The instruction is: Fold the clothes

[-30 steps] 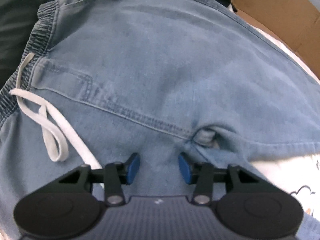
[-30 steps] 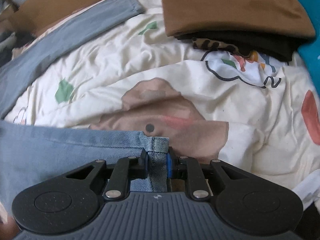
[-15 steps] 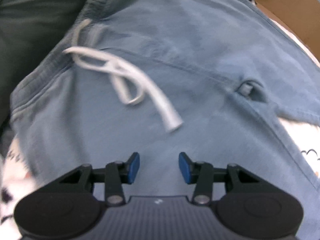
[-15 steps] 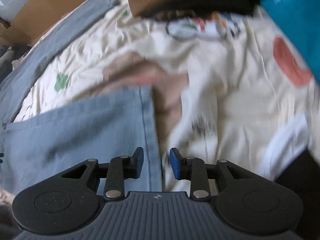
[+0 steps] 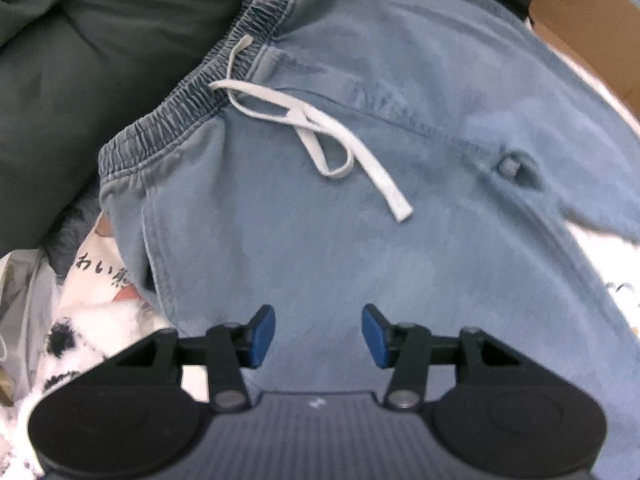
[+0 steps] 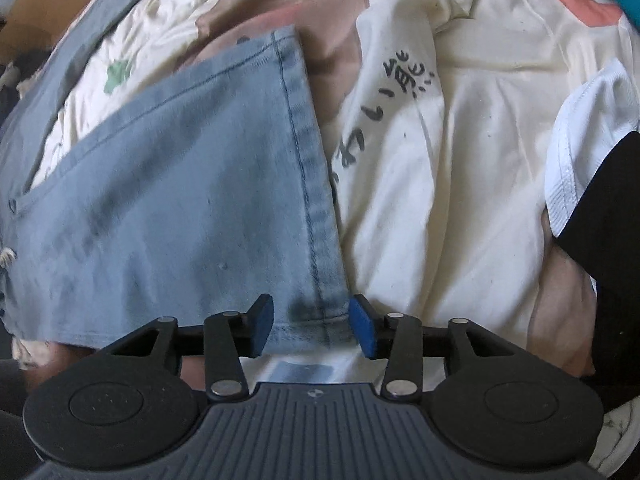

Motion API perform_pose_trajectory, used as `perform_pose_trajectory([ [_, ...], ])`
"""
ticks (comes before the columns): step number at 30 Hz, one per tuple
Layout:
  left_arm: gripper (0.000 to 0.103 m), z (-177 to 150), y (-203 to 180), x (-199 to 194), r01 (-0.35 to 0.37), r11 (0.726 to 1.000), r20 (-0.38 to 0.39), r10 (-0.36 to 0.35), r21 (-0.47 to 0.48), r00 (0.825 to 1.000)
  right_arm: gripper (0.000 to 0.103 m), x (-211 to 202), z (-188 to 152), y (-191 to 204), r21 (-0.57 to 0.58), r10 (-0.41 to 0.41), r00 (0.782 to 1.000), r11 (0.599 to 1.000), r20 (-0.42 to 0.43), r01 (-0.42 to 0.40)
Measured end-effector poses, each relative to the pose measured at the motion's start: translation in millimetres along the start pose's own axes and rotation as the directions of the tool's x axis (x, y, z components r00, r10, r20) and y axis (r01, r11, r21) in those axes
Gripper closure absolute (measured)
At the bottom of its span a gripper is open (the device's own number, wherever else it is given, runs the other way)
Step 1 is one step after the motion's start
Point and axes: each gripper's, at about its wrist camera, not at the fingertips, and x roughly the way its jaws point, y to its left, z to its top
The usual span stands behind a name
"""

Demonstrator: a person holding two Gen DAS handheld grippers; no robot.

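Your left tool (image 5: 318, 334) hovers over the light-blue denim trousers (image 5: 360, 240) below the elastic waistband (image 5: 192, 96) and white drawstring (image 5: 332, 136), jaws opening, gripping nothing. Your right tool (image 6: 312, 328) hangs above the trouser leg's hem (image 6: 308, 184), jaws opening around the hem corner without pinching it. The trousers lie spread on a cream printed bedsheet (image 6: 460, 160).
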Motion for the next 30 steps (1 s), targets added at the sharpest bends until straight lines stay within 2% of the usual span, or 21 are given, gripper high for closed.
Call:
perform_pose_trajectory([
  [6, 0.052, -14.4, 5.7, 7.4, -0.015, 1.000, -0.022, 0.015, 0.022, 1.000, 0.052, 10.7, -6.2, -10.4, 0.054, 0.062, 0.998, 0.997, 0.029, -0.063],
  [10, 0.052, -25.0, 10.5, 7.5, -0.022, 1.000, -0.035, 0.023, 0.014, 0.999, 0.054, 10.3, -1.9, -10.4, 0.038, 0.110, 0.993, 0.993, 0.036, -0.111],
  [16, 0.052, -29.5, 14.5, -9.1, -0.034, 0.999, -0.031, 0.035, 0.031, 0.999, 0.054, -9.3, -8.0, -19.3, -0.003, 0.258, 0.963, 0.966, 0.080, -0.259],
  [20, 0.051, -31.8, 13.9, -20.2, -0.023, 0.999, -0.021, 0.024, 0.040, 1.000, 0.055, 9.5, -14.2, -31.7, 0.053, 0.254, 0.963, 0.964, 0.090, -0.259],
  [25, 0.050, -36.8, 12.3, -23.8, -0.016, 0.999, -0.025, 0.017, 0.046, 1.000, 0.054, 18.8, -16.8, -35.7, 0.103, 0.295, 0.946, 0.946, 0.132, -0.309],
  [28, 0.050, -39.8, 13.0, -20.3, -0.024, 0.999, -0.035, 0.025, 0.045, 0.999, 0.065, 12.7, -12.1, -34.3, 0.093, 0.318, 0.944, 0.941, 0.091, -0.326],
  [30, 0.050, -41.1, 14.1, -17.0, -0.027, 0.999, -0.038, 0.029, 0.040, 0.999, 0.065, 3.2, -9.3, -36.7, 0.085, 0.373, 0.923, 0.921, 0.097, -0.381],
])
